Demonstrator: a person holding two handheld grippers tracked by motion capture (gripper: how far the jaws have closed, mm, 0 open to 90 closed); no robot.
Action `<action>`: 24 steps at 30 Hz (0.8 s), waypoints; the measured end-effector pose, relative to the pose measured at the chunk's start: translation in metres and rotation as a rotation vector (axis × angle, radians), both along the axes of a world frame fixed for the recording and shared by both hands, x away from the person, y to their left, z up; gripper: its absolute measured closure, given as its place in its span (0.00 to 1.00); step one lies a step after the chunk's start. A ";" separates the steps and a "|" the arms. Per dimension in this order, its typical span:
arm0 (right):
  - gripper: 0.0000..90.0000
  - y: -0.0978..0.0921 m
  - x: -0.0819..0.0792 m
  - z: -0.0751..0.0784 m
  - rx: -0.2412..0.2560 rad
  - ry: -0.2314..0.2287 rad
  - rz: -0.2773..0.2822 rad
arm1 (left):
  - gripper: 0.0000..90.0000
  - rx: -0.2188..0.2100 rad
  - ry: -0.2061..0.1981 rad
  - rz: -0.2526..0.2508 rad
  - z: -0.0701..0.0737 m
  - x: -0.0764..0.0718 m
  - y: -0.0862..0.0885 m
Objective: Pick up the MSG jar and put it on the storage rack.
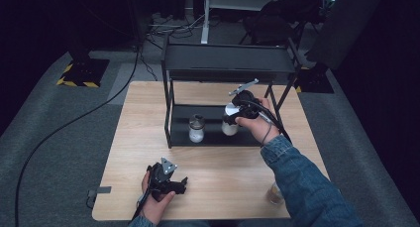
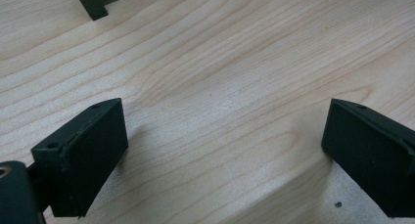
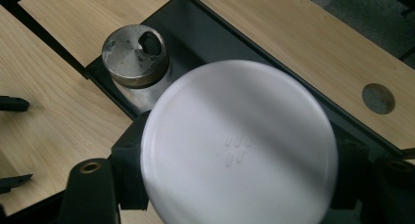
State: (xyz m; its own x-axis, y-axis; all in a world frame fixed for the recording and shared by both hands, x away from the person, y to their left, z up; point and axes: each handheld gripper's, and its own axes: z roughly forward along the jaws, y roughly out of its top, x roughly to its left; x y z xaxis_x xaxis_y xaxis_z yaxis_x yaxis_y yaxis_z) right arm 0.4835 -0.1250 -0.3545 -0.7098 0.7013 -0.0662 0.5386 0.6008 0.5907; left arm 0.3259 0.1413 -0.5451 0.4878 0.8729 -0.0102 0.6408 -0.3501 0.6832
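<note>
Right now the white-lidded jar (image 3: 239, 145) sits between the jaws of the right gripper (image 1: 236, 119), which close on its sides; from above you see its round white lid with a few small raised marks. It is at the low shelf of the black rack (image 1: 171, 113), near the front edge, but whether its bottom touches the shelf cannot be told. Just beside it on that shelf stands a second jar with a metal lid (image 3: 135, 54) that has a hole in it. The two jars are close, so the jar in hand should be kept straight up and moved slowly, so it does not bump the other one or the rack's legs. The rack stands on the wooden desk (image 1: 143, 103). In front of the rack, near the desk's close edge, the left gripper (image 2: 220, 150) rests low over bare wood with its jaws wide apart, holding nothing.
</note>
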 end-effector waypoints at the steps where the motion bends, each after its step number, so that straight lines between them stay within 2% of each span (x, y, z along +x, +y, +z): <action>1: 0.34 0.001 0.001 -0.001 -0.002 -0.002 0.003 | 0.03 0.000 0.000 0.000 0.000 0.000 0.000; 17: 0.34 0.017 0.020 -0.024 -0.024 0.023 0.004 | 0.02 -0.004 0.000 0.005 0.000 0.001 0.000; 24: 0.34 0.026 0.026 -0.035 -0.020 0.052 -0.001 | 0.02 -0.004 0.000 0.005 0.000 0.001 0.000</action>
State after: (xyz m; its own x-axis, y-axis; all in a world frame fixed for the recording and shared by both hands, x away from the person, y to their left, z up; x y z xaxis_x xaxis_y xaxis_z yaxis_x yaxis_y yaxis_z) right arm 0.5098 -0.0989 -0.3896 -0.7121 0.7007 -0.0433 0.5688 0.6120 0.5495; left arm 0.3265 0.1410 -0.5454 0.4832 0.8754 -0.0132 0.6423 -0.3442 0.6848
